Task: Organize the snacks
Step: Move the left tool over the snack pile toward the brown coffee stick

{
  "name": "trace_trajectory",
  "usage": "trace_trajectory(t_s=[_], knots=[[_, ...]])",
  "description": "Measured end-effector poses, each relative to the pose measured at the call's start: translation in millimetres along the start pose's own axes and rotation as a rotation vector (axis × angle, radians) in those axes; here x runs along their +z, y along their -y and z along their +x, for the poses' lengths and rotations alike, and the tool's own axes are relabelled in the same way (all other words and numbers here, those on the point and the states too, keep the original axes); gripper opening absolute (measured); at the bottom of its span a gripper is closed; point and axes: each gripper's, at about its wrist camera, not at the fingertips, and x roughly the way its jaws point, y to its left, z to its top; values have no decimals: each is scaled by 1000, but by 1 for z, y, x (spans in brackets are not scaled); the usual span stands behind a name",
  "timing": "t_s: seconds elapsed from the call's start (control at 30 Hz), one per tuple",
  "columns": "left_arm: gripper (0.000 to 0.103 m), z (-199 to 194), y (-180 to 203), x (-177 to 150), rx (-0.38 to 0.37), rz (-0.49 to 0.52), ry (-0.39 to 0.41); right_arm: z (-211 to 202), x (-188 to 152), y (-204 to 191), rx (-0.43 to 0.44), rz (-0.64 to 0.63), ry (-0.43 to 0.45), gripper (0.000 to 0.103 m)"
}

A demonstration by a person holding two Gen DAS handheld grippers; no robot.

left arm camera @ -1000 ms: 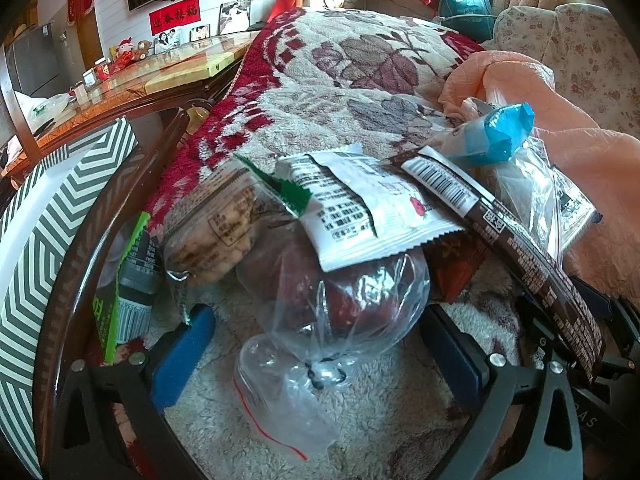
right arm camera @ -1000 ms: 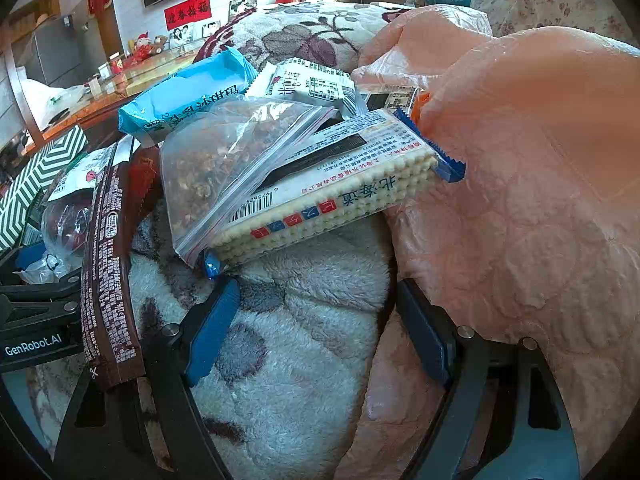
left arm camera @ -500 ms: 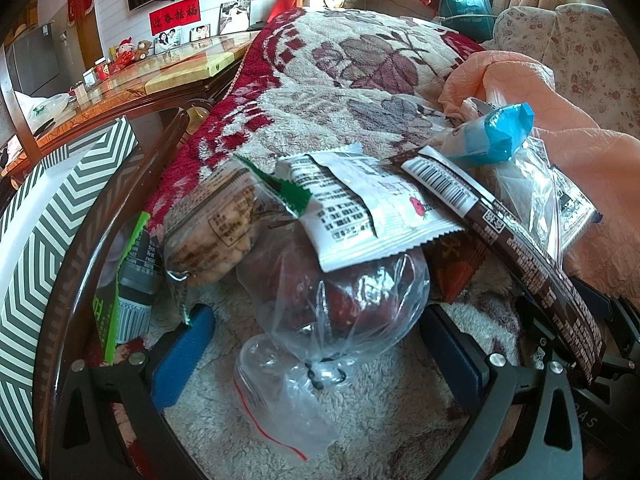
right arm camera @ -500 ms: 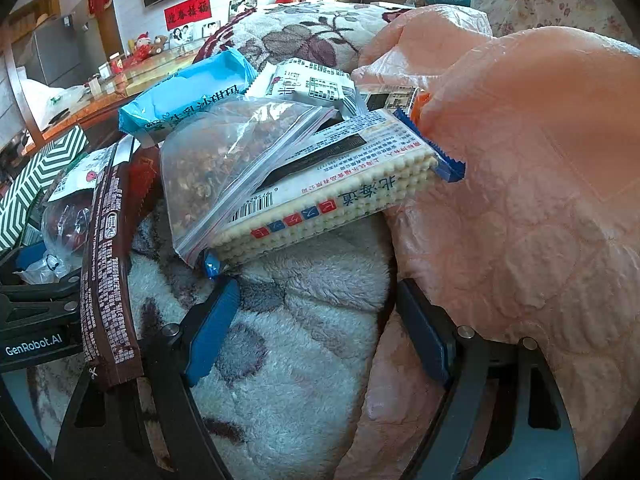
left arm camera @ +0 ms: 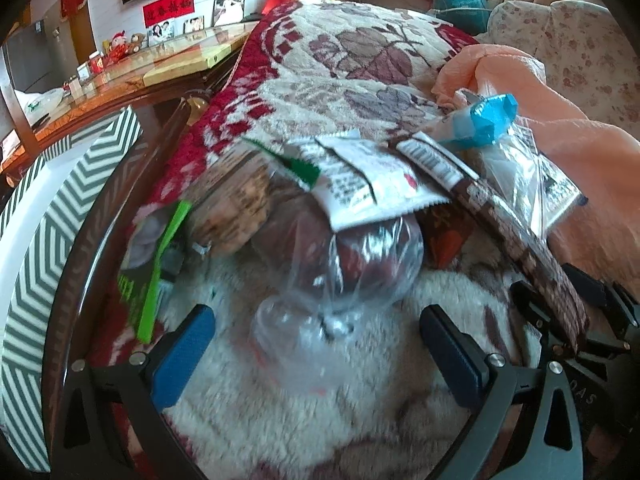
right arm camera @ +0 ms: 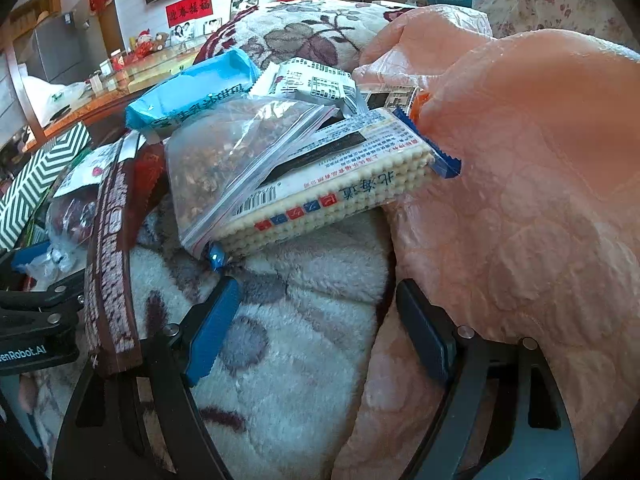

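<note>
A cream blanket (left arm camera: 340, 80) carries red borders and mauve leaves. The quilt (right arm camera: 540, 200) is peach. Beside them a box (left arm camera: 36, 240) shows green-and-white chevrons; one snack packet (right arm camera: 192, 92) is sky blue, another wrapper (right arm camera: 110, 264) brown.

Two zip bags (right arm camera: 224, 160) — one cracker pack (right arm camera: 340, 192)

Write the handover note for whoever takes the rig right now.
Left gripper: open, empty, low over the fleece blanket, the clear bag of red fruit just ahead of its fingers.
Right gripper: open, empty, short of the cracker pack, which has the zip bag of nuts lying on it.
All snacks are in one loose pile, including the blue packet and brown bar.
Done: no sorting visible.
Left: sort the whole pile; the striped box sits at the left.
</note>
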Motion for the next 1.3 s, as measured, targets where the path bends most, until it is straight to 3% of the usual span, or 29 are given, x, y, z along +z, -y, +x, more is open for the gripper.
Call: trace_trajectory(t_s=[0.3, 0.77, 1.3], knots=[[103, -19, -11, -5, -40, -88, -39, -29, -10, 0, 14, -60, -109, 81], [103, -37, 8, 6, -62, -111, -21, -61, -7, 16, 86, 48, -92, 81], [103, -16, 25, 18, -58, -225, -94, -60, 3, 30, 105, 107, -88, 81]])
